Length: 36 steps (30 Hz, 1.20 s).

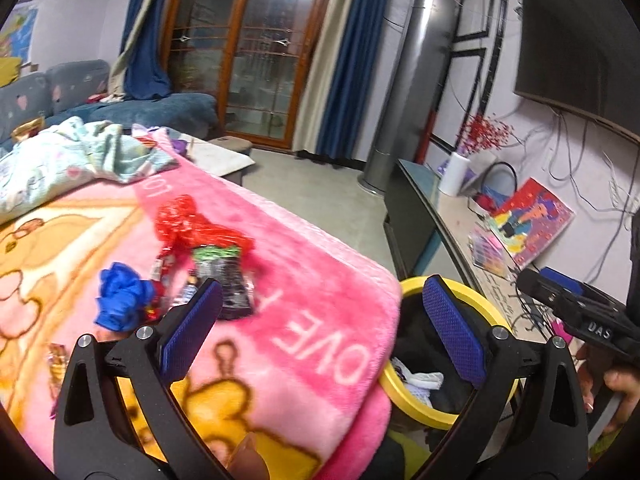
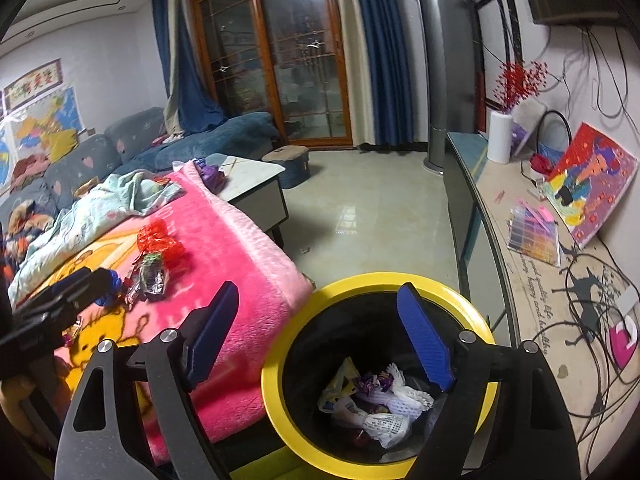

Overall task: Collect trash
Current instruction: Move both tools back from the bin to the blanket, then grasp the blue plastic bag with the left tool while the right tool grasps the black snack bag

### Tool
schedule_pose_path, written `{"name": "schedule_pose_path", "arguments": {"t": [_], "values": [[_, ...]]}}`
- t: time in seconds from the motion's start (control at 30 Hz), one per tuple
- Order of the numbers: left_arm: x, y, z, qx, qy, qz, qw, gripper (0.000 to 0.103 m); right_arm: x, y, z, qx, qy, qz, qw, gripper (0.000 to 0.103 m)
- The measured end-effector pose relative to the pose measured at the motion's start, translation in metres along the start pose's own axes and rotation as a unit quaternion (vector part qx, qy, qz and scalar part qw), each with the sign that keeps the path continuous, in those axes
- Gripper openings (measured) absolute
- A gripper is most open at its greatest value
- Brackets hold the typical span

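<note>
The right claw [image 2: 316, 332] hangs over the yellow-rimmed bin [image 2: 280, 344], its blue pads spread wide with nothing between them; directly below it, crumpled wrappers [image 2: 372, 404] already lie on the bin's black liner. The left claw [image 1: 320, 328] is likewise apart and empty, straddling the edge of the pink blanket [image 1: 304, 280], with the bin's rim showing behind its right-hand finger. Just ahead and to the left of that claw sits the remaining litter: a dark snack packet [image 1: 228, 280] nearest the left fingertip, a blue crumpled wad [image 1: 124, 296] further left, and a red cellophane bag [image 1: 192, 220] beyond them. Farther off lie a rumpled pale quilt [image 1: 72, 156], then a blue sofa [image 1: 160, 108] and the glass doors at the back of the room

The pile looks tightly bunched, so a closing claw would likely catch two pieces at once or nudge the red bag away. The plush blanket could be pinched along with a flat packet, dragging the fabric and scattering the rest. Light cellophane may slip from the pads on the way across, and the blanket's edge appears to overlap the bin's rim, where a dropped scrap might land short. With both claws near each other at the bin, a clash seems possible
</note>
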<state>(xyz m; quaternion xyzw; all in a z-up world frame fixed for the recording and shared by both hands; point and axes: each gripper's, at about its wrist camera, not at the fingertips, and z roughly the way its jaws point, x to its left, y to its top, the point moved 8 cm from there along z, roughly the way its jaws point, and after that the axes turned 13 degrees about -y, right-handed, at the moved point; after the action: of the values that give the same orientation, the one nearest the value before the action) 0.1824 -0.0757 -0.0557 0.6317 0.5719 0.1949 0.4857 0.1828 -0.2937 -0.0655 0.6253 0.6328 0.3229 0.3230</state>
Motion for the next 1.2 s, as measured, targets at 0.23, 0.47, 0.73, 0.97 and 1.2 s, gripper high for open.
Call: {"name": "schedule_pose_path", "arguments": {"t": [0.23,0.47,0.73,0.97,1.2], "values": [[0.025,0.005,-0.016,-0.016,0.022,-0.018,0.9995,0.092,0.025,0.001,-0.003,-0.001,0.016,-0.024,1.0,0.081],[0.05,0.01,-0.028,-0.03,0.043,-0.037,0.9979,0.092,0.05,0.003,-0.002,-0.002,0.033,-0.044,0.999,0.081],[0.089,0.011,-0.041,-0.038,0.076,-0.069,0.9939,0.092,0.082,0.002,0.002,0.006,0.06,-0.066,0.996,0.081],[0.12,0.011,-0.052,-0.041,0.101,-0.091,0.9899,0.092,0.112,0.001,0.011,0.015,0.082,-0.078,0.993,0.081],[0.154,0.002,-0.053,-0.024,0.121,-0.116,0.9855,0.092,0.146,0.0,0.026,0.031,0.107,-0.093,0.989,0.081]]}}
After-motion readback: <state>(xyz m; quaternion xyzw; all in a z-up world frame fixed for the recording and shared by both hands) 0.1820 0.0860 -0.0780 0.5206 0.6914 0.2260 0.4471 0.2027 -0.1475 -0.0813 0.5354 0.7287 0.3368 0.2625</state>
